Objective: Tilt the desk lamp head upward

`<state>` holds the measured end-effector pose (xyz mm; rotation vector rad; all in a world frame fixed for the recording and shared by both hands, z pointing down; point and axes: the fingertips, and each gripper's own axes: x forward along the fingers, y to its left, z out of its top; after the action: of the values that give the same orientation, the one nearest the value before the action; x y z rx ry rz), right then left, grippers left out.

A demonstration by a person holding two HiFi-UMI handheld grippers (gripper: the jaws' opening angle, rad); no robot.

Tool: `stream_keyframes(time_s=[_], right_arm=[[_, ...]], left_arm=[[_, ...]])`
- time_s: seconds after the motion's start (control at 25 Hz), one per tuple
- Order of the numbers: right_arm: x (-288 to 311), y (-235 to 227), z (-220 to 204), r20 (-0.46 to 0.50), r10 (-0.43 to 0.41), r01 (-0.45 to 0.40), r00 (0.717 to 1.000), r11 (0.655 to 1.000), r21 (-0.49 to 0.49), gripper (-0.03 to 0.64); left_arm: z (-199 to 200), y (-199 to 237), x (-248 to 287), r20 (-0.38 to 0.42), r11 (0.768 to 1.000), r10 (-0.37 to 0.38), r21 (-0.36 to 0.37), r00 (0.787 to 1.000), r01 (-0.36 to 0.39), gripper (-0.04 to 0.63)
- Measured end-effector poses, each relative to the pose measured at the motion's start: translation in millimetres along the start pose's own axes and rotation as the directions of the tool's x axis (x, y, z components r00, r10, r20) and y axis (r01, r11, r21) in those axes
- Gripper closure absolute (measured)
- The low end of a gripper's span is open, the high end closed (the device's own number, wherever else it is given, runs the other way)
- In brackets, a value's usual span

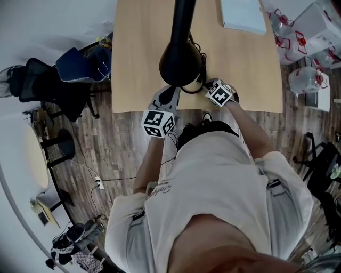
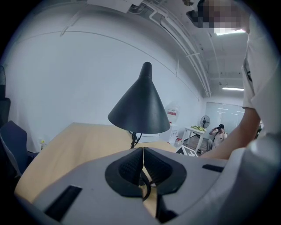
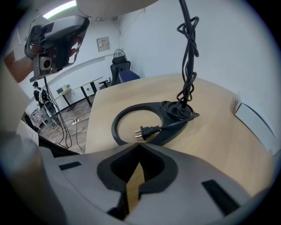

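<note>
The left gripper (image 2: 142, 153) has its jaws pressed together, the ribbed pads meeting along a thin line with nothing clamped between them. Just beyond its tips, at the centre of the left gripper view, the black cone of the lamp head (image 2: 139, 110) hangs with its wide opening facing down, clear of the gripper. In the head view the left gripper (image 1: 170, 95) sits just below the lamp head (image 1: 181, 64), at the near edge of the table (image 1: 138, 53).

The right gripper (image 3: 139, 148) is also closed, its tips touching and holding nothing; bare wood shows through the gap lower down. Ahead of it, on the table (image 3: 210, 132), lies the ring-shaped lamp base (image 3: 117, 125), with a black plug (image 3: 148, 130) resting across the ring. The twisted cord (image 3: 189, 52) rises from the socket at the base's right side toward the upper edge of the frame. In the head view the right gripper (image 1: 209, 85) sits to the lower right of the lamp head, near the base.

The lamp arm (image 1: 184, 16) runs up to the top centre of the head view. A white pad (image 1: 242, 13) lies on the table at the upper right, and a dark chair (image 1: 80, 64) stands to the table's left.
</note>
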<state>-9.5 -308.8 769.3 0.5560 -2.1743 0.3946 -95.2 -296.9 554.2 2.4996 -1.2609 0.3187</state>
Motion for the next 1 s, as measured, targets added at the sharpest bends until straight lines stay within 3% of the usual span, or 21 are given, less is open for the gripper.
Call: stream_keyframes(time_s=[0.24,0.48,0.8,1.0], right_arm=[[2,-1,0,0.005,0.004,-0.004,1.0,1.0,0.013,0.621],[7,-4,-6,0.084,-0.001,-0.013,0.996,0.985,0.172,0.621],[7,-4,-4,0.095,-0.009,-0.014,0.995,0.97,0.241,0.62],[7,-3,-5,0.048,-0.038,0.031,0.998,0.988,0.154,0.62]], left_arm=[[7,2,1,0.022,1.0,0.001,0.002,1.0,-0.001,0.581],[18,-3,-7,0.083,1.0,-0.005,0.02,0.997,0.004,0.581],[22,-7,-12,0.114,1.0,-0.026,0.015,0.993,0.024,0.581],[22,-9,-13,0.091,0.999,-0.017,0.034,0.996,0.014,0.583]])
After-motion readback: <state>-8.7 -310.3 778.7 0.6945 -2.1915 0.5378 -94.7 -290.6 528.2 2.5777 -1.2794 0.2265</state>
